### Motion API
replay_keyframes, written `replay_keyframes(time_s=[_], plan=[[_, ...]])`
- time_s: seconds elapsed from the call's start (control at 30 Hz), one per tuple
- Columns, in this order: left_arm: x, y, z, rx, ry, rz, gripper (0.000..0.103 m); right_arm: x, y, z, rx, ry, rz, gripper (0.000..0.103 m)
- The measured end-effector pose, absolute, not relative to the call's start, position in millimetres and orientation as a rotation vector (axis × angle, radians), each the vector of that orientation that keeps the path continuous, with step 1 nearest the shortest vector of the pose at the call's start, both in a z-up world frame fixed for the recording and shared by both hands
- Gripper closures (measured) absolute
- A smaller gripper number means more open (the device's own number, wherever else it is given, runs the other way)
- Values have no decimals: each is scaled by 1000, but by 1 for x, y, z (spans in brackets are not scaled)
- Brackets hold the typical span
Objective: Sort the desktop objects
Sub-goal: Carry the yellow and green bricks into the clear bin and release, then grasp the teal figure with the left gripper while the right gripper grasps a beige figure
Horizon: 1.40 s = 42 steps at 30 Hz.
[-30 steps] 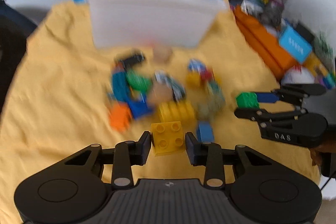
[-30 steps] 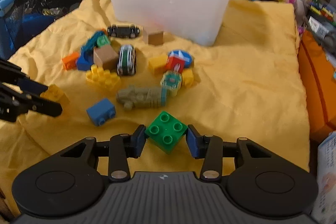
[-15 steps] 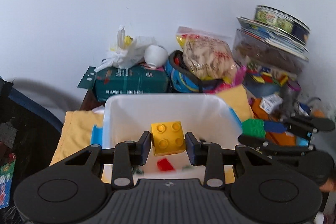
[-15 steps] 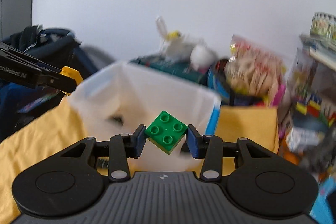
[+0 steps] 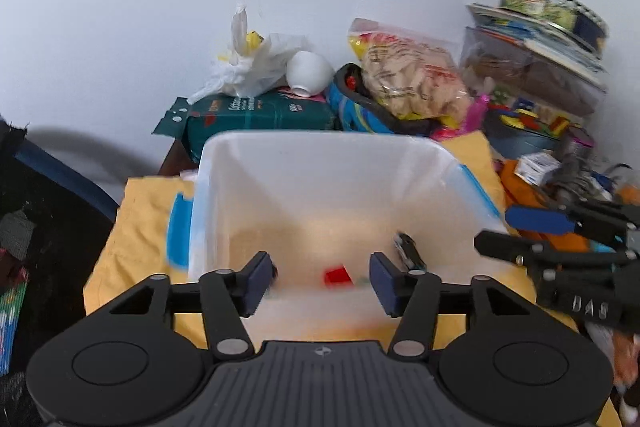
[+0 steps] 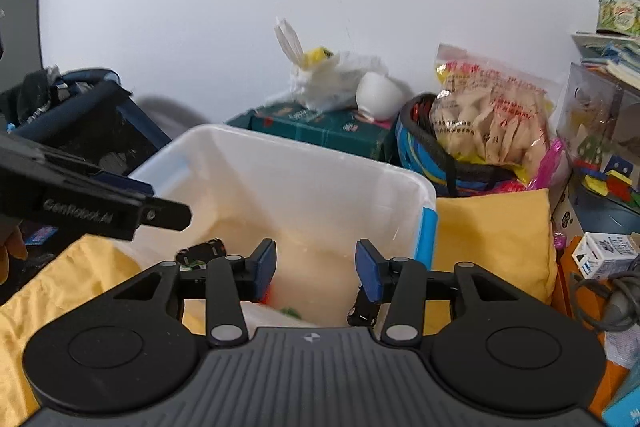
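A white plastic bin [image 5: 320, 137] stands on the yellow cloth [image 5: 136, 211], right below both grippers. My left gripper [image 5: 320, 281] hangs over its near edge with its jaws opening and nothing between the blue pads. A red brick [image 5: 338, 275] and a black toy car [image 5: 408, 251] lie on the bin floor. My right gripper [image 6: 316, 269] is over the same bin [image 6: 304, 151], its jaws opening and empty too. A green scrap [image 6: 290, 311] and a black car [image 6: 202, 251] show below it. Each gripper appears in the other's view: right gripper [image 5: 496, 229], left gripper [image 6: 160, 199].
Behind the bin sit a dark green box [image 5: 260, 115], a white plastic bag [image 5: 252, 67], a snack bag [image 5: 408, 75] on a blue helmet [image 6: 424, 155] and stacked tins and books [image 5: 552, 27]. A dark mesh bag [image 6: 96, 123] stands at the left, boxes and cables at the right.
Both grippers rose from the toy pile to above the bin. The yellow brick has left the left jaws and the green brick has left the right jaws; both pairs now stand wider apart.
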<state>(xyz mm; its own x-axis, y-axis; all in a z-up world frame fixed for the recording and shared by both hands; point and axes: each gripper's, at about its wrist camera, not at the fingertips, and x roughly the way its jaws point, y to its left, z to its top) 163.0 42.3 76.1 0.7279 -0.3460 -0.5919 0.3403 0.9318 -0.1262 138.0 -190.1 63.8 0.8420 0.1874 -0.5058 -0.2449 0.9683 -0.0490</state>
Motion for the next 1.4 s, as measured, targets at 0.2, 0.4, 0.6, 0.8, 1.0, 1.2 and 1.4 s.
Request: replay_keyframes(time_s=[0.2,0.4,0.6,0.8,1.0,1.2,1.4], plan=[[97,62,32,-15,753,-429,42,84,-194,42,-191,564,270,52],[51,69,-26,-6,934,-422,42,35,-193,-10,-259,743,404,52],[38,76,-48,-14,1021,-394,42,11,-187,-38,-339,816,413,52],[41,74,-42,-7,1030,-395,42,14,-169,-49,-673,741,584,55],[60,76,-30,-39,1021,-401,42,39,-156,-54,-902,720,842,58],[112,77,-14,-91,974,-375,42,80,-152,-51,-740,899,935,61],[150,62,-30,16,1022,-394,45,76,-169,-47,-499,1035,775,73]])
